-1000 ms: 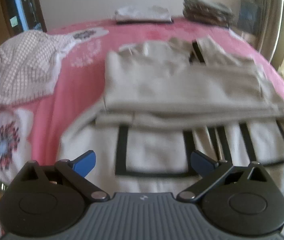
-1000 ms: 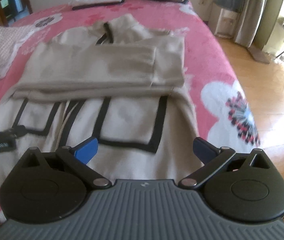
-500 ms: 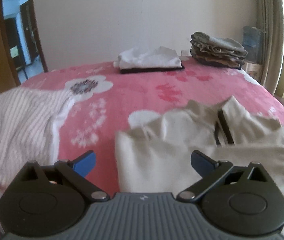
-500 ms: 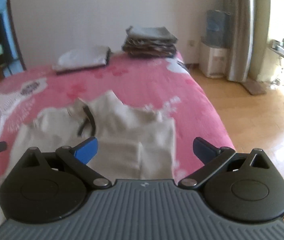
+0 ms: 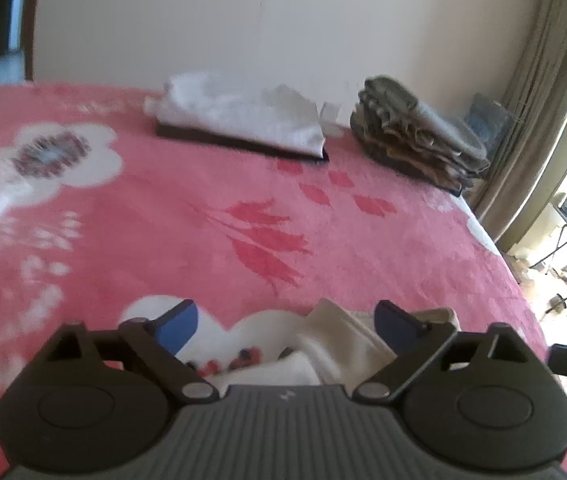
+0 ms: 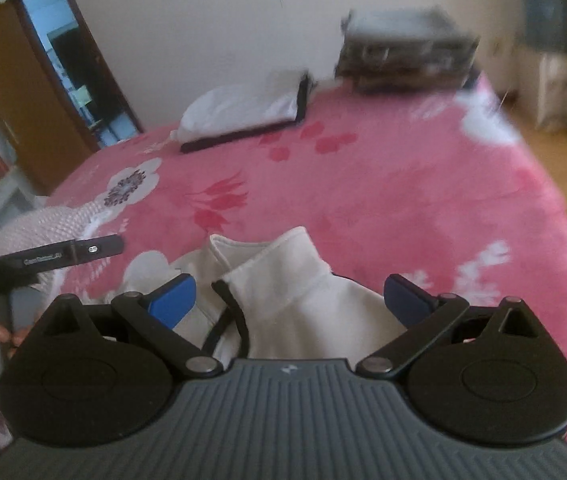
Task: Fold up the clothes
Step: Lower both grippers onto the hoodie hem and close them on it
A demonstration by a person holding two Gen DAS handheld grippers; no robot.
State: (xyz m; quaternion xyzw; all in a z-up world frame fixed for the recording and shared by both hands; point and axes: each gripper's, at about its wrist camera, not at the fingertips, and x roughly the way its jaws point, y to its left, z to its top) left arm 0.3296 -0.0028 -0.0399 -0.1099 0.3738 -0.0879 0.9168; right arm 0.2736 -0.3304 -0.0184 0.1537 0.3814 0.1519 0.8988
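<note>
So in the right wrist view, going left to right: a checked pinkish garment (image 6: 43, 224) is bunched at the left edge of the pink floral bedspread (image 6: 383, 200), probably waiting its turn. The left gripper (image 6: 95, 249) pokes in just over it at mid-left. In its own view its jaws are closing, with the collar end of the cream jacket (image 5: 339, 332) showing between the blue pads (image 5: 179, 320), but nothing pinched yet as far as I can tell. Bottom centre is that same cream jacket (image 6: 283, 292), collar pointing up-frame with its dark zipper trim. It sits between the spread-apart fingers of the right gripper (image 6: 289, 300), which isn't clamping anything. My guess is both are lining up on the collar end for the next fold. Upper middle has a folded white piece (image 6: 243, 114) on something dark, and upper right a darker folded stack (image 6: 403, 56). Both are parked at the far edge, I'd say to keep finished stuff out of the way.
</note>
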